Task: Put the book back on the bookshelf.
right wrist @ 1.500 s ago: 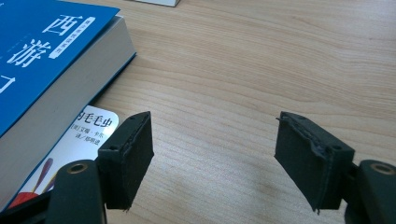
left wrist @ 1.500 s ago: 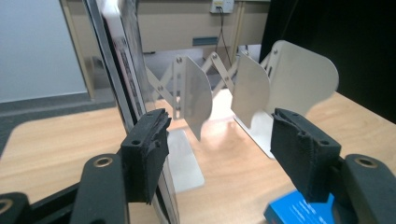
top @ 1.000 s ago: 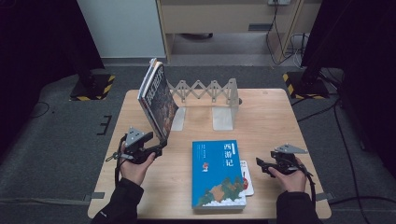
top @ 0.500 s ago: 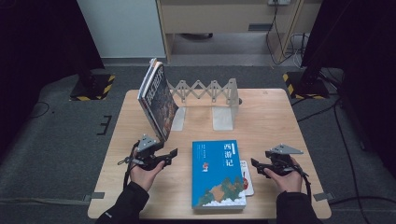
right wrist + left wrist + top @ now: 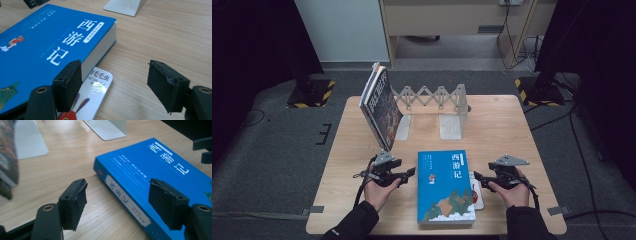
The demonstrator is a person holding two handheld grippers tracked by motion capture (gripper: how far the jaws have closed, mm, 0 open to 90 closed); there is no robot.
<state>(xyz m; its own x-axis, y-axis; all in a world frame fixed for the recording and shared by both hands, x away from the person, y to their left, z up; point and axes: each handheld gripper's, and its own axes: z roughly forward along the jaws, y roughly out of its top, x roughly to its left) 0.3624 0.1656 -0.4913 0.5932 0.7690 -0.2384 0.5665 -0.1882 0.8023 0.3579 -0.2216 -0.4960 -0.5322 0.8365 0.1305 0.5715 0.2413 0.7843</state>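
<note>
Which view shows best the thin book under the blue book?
The right gripper view: the thin book pokes out beneath the blue book, its printed cover readable. The high view shows a white sliver.

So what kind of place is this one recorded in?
Probably a lab recording station: a lone wooden table on grey carpet, black curtains at both sides, hazard-striped stand bases, cables on the floor.

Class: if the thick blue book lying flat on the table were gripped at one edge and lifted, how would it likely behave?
The blue book looks thick, so probably heavy and apt to sag or fan open from one edge. Its glossy cover may slip between the pads. The thin booklet beneath it might shift.
</note>
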